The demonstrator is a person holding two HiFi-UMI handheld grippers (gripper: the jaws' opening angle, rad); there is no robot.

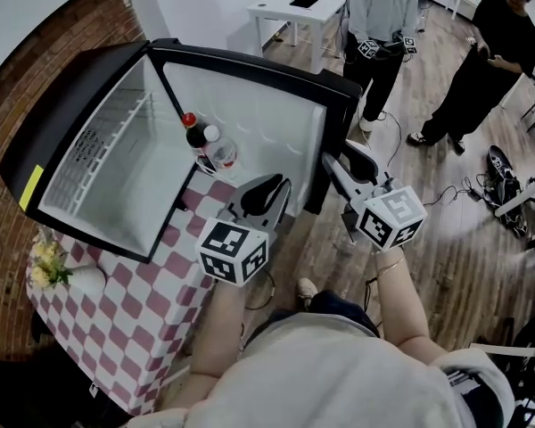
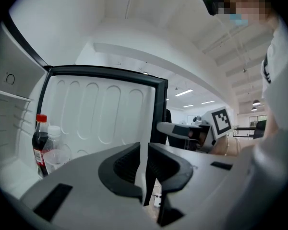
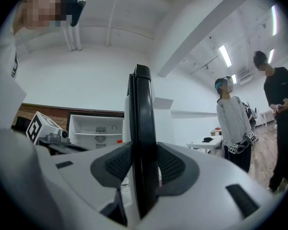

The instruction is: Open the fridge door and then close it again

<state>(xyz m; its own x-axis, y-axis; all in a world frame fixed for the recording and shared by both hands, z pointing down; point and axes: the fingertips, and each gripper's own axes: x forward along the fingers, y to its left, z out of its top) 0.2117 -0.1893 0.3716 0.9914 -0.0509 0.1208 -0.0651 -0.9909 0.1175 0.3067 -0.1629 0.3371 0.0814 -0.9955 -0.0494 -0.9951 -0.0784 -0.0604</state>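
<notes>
A small black fridge [image 1: 98, 168] stands on a table with its white-lined door [image 1: 250, 105] swung wide open. My right gripper [image 1: 343, 163] is shut on the door's black outer edge [image 3: 143, 119], which runs upright between the pads of this gripper [image 3: 143, 164]. My left gripper [image 1: 269, 190] hovers just in front of the door's inner face [image 2: 101, 114]; this gripper's [image 2: 143, 159] jaws stand a narrow slit apart with nothing between them. A cola bottle [image 1: 194, 136] and a clear bottle [image 1: 221, 150] stand in the door shelf.
The fridge sits on a red-and-white checked cloth [image 1: 143, 328] beside a vase of flowers [image 1: 58, 275] and a brick wall [image 1: 0, 230]. Two people [image 1: 382, 16] [image 1: 486, 61] stand on the wooden floor behind, near a white table [image 1: 299, 12]. Cables [image 1: 504, 181] lie at the right.
</notes>
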